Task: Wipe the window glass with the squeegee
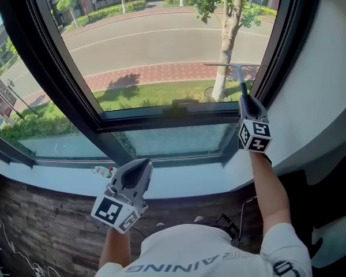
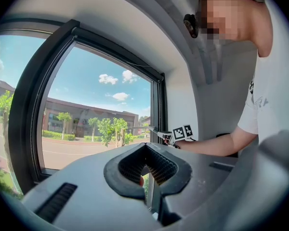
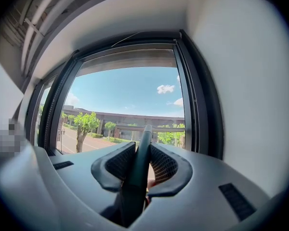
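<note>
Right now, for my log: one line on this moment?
right gripper: shut on squeegee | blade: at window glass | left gripper: shut, empty

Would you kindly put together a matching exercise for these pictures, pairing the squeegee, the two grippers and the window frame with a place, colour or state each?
Things:
1. squeegee
2. left gripper
3. right gripper
4. window frame

Descriptions:
A. black
B. jaws together, nothing held, low by the sill
C. raised before the glass, near its right edge
D. jaws clamped on a tool

Pairs: 1-C; 2-B; 3-D; 4-A
</note>
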